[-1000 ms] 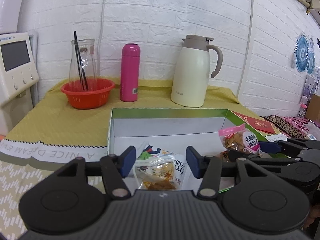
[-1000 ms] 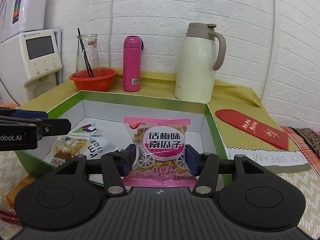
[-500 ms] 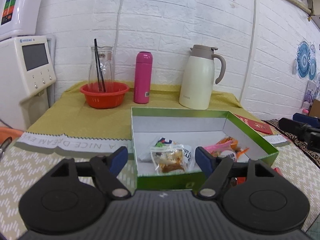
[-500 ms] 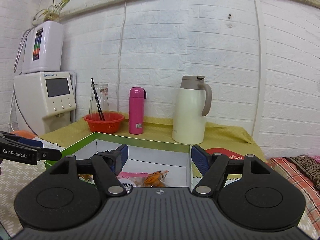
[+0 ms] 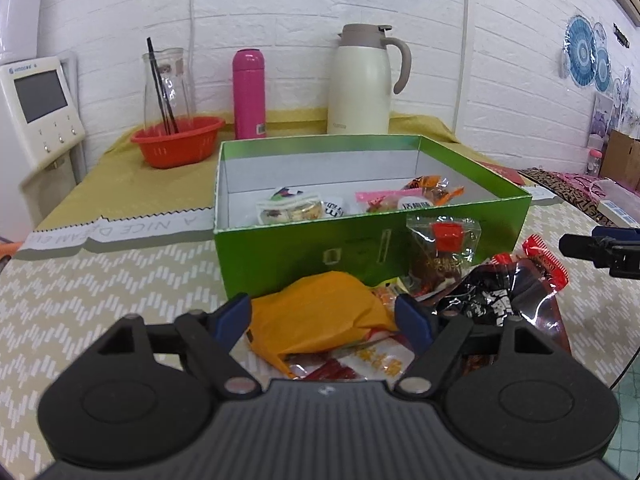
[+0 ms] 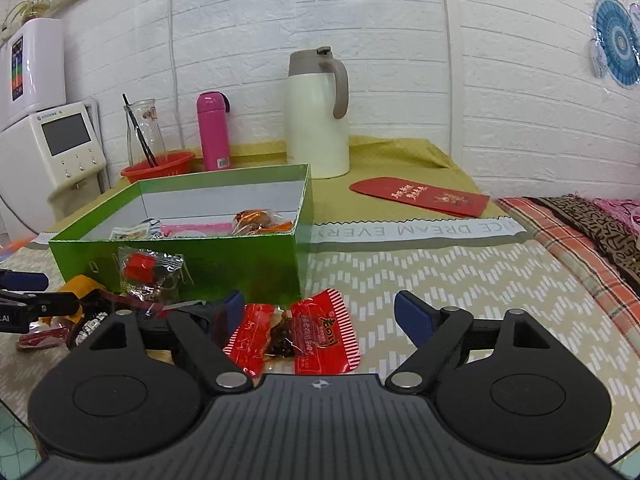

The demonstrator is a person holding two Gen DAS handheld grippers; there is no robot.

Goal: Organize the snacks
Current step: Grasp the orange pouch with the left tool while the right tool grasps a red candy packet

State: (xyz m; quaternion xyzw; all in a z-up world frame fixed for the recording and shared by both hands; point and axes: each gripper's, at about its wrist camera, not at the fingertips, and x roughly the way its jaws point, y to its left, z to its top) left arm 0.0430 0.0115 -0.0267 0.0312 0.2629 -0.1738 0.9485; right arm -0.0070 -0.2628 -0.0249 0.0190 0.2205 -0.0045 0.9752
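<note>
Surface [image 5: 100, 296] draped in beige zigzag cloth, mustard cloth [image 5: 120, 176] over the far half, white brick wall [image 6: 400, 60] behind. Blue wall plates [image 6: 618, 40] at right. Against the wall: white appliance [image 5: 40, 108] with screen, glass jug [image 5: 168, 84] in red basket [image 5: 178, 146], pink flask [image 5: 249, 94], cream carafe [image 5: 366, 80]. Red envelope [image 6: 420, 196] flat on mustard cloth right of the box.

Green box [image 5: 320, 256] open at centre, several snack packs [image 5: 292, 210] on its floor. Outside, heaped against the near wall: orange pack [image 5: 320, 316], clear pack with red label [image 5: 444, 248] leaning on the box, black pack [image 5: 500, 300], red striped pack [image 6: 296, 332].

Left gripper [image 5: 324, 318] low over the heap, jaws spread and just been opening, orange pack between them, pads not pressing. Right gripper [image 6: 320, 314] jaws spread at widest, just been opening, red striped pack lying between, nearer the left pad, not pinched. Box wall close ahead of both grippers.
</note>
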